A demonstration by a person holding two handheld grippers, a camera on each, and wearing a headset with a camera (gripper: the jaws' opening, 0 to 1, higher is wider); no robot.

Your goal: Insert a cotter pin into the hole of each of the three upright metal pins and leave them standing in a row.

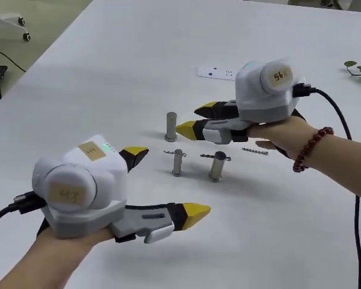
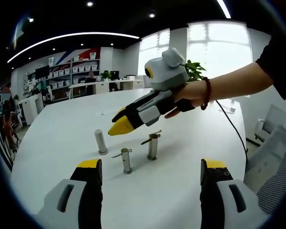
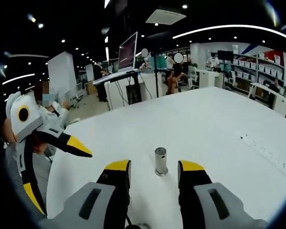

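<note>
Left gripper (image 1: 176, 180) and right gripper (image 1: 188, 119) released, empty. Loose cotter pin (image 1: 254, 151) at right: thin, light, stiff, probably slippery; pinch its middle.

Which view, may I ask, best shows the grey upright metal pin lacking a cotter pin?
Right gripper view: the bare grey upright metal pin stands close and centred. The head and left gripper views show it smaller.

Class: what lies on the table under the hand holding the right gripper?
A loose cotter pin lies on the table below the right gripper. Whatever lies further under the hand is covered.
</note>
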